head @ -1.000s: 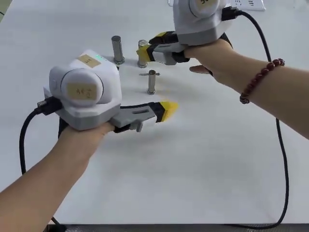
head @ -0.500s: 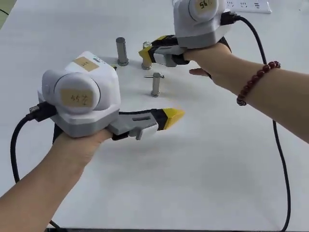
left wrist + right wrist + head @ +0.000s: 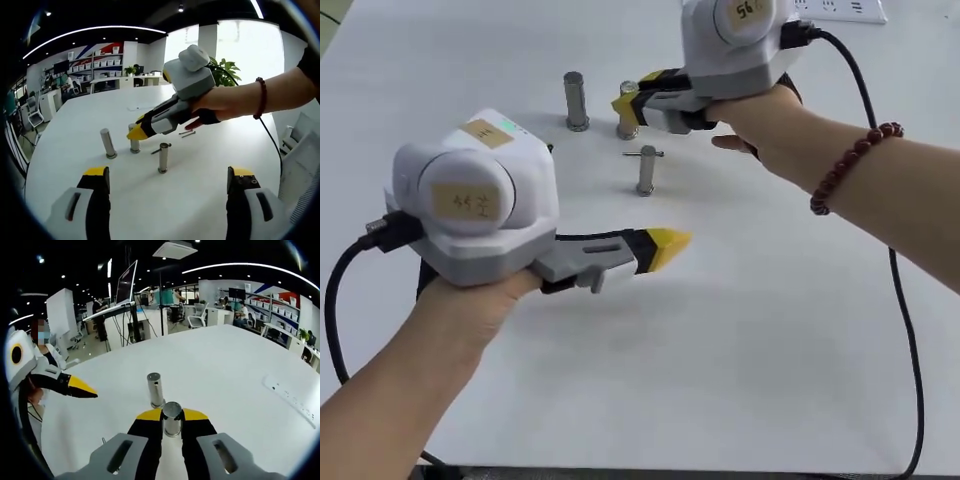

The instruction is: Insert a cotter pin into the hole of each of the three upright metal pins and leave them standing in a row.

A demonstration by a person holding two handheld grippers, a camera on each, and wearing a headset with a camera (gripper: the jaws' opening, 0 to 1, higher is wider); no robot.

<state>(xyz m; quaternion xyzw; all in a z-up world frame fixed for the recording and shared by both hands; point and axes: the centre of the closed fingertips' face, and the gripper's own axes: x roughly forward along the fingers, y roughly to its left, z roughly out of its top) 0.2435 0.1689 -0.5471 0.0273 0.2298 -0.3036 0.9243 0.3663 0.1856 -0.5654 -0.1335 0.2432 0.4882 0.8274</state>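
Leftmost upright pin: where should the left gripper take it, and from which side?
Probably mid-shaft on the leftmost pin, above its wider foot, jaws level across the upright cylinder. Bring the open left gripper in from the near left, since the right gripper holds the middle pin beside it.

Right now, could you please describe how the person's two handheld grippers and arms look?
Both the left gripper and right gripper have rounded white-grey housings with tan handwritten stickers, dark jaws tipped yellow, and black cables. A dark red bead bracelet circles the right wrist.
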